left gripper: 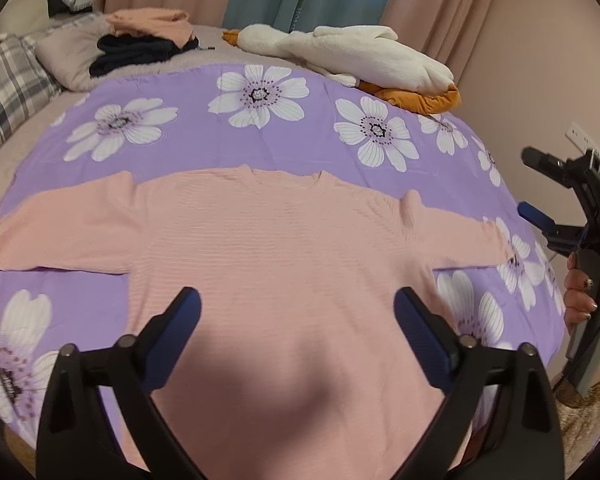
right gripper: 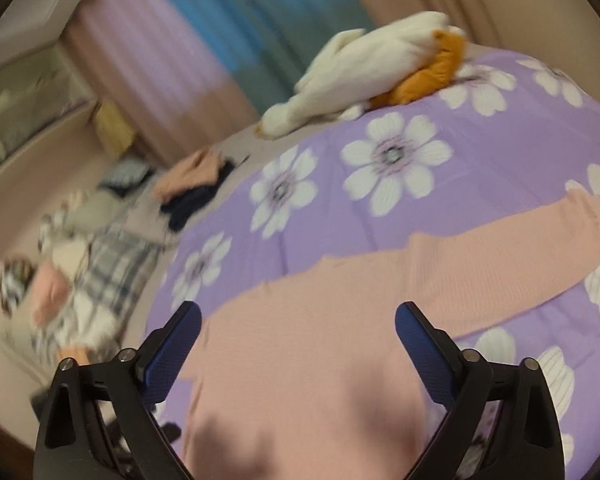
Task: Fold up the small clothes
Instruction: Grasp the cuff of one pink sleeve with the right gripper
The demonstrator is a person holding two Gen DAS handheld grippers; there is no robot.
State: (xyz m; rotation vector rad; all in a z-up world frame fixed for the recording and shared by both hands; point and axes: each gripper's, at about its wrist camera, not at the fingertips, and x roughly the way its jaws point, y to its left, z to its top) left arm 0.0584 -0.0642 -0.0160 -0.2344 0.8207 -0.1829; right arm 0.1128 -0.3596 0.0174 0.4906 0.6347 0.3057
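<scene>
The left gripper [left gripper: 296,304] hangs with its jaws spread wide and nothing between them, low in the left wrist frame over the lower body of the pink sweater [left gripper: 284,248]. The right gripper [right gripper: 298,318] is likewise spread and empty, above the sweater's body near the bottom of its own blurred view; in the left wrist frame it shows at the right edge, held by a hand [left gripper: 580,296] beyond the bed's side. The sweater lies flat and face up on the purple flowered sheet [left gripper: 204,136], neckline toward the top of the frame, both sleeves stretched straight out to left and right, the knit smooth. Bare sheet lies open around it on all sides. Farther up, a white and orange plush toy [left gripper: 360,56] rests at the sheet's upper right edge, and a pile of folded clothes [left gripper: 148,40] sits at upper left beside plaid pillows [left gripper: 12,80].
</scene>
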